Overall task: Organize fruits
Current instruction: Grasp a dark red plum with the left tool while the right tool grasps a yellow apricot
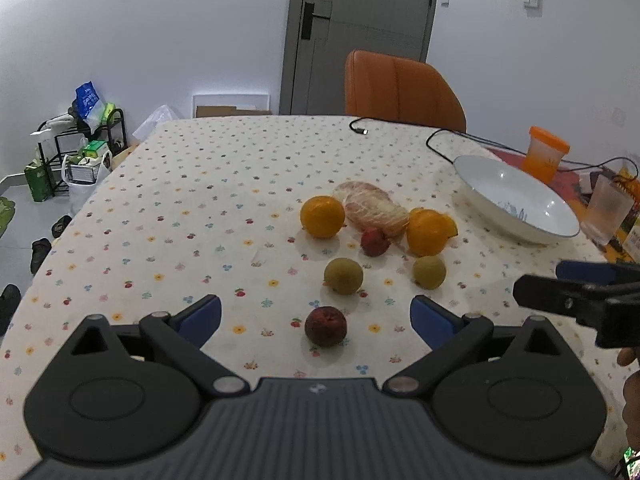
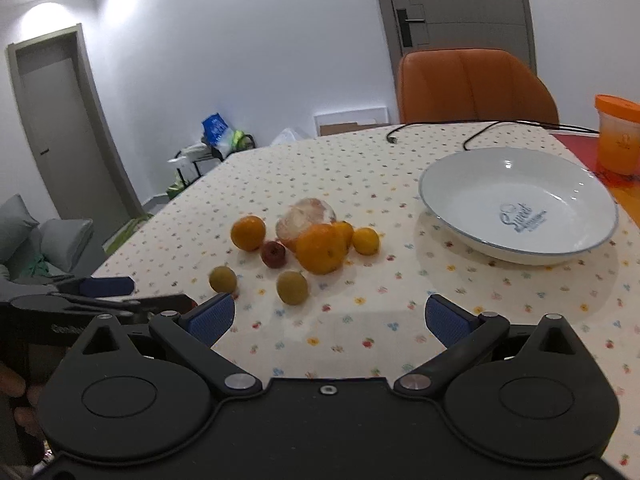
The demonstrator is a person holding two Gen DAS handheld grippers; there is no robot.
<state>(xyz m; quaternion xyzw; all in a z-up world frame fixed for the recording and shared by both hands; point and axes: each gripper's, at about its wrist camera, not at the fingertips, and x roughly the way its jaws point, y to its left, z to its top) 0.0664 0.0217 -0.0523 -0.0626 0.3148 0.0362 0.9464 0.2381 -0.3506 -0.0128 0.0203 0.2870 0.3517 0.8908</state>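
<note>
Both the left gripper and right gripper gape empty, a dark red fruit between the left jaws, the white plate ahead-right of the right jaws

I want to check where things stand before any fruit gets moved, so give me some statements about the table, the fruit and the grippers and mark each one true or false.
1. The white plate has no fruit in it. True.
2. The left gripper is shut on the dark red fruit. False: it is open, and the fruit lies on the tablecloth between its fingers.
3. The right gripper is open and holds nothing. True.
4. The peeled pomelo sits in the plate. False: it lies on the tablecloth among the oranges.
5. An orange-lidded cup stands beyond the plate. True.
</note>
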